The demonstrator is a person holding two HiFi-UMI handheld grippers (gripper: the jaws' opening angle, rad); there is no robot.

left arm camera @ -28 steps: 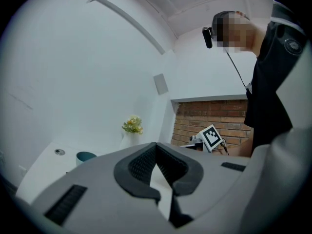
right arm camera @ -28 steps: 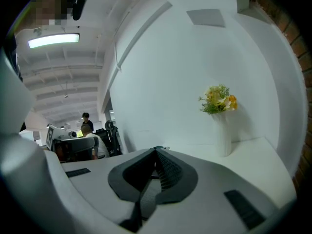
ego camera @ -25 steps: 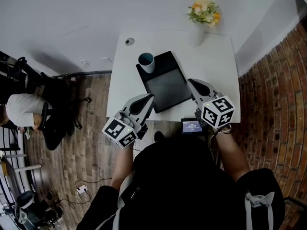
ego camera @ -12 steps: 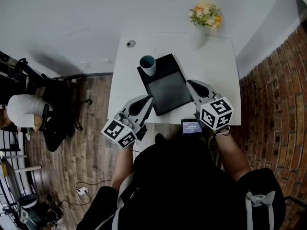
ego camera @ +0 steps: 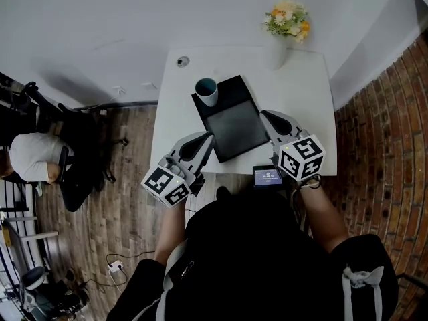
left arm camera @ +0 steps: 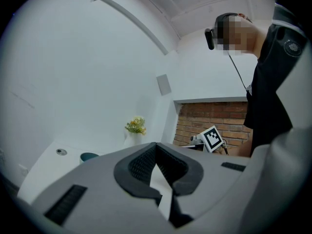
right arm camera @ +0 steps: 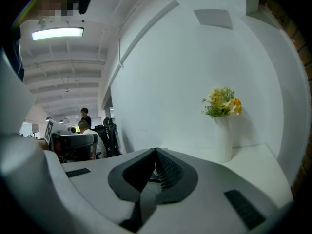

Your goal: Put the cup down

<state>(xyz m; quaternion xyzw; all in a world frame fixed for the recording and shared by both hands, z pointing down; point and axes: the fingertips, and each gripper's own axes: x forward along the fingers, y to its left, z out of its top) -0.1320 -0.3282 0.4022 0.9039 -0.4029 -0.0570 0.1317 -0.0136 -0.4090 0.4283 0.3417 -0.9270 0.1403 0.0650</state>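
1. The white cup [ego camera: 206, 90] with the teal inside stands upright on the far left corner of the black tray [ego camera: 234, 122]. The tray lies on the white surface [ego camera: 304, 105].
2. The left gripper [ego camera: 208, 137] has its fingers pressed together with nothing between them. It sits at the near left edge of the tray, well apart from the cup.
3. The right gripper [ego camera: 266, 116] also has its fingers closed and empty. It sits by the tray's near right corner, pointing towards the vase of flowers [ego camera: 284, 20].
4. Almost nothing has changed over the last second. Both grippers hold the same places, their fingers have stayed together, and the cup has not moved on the tray.
5. My reading is that the cup is already down and released, so the task looks finished. Only drawing the grippers back seems to remain.
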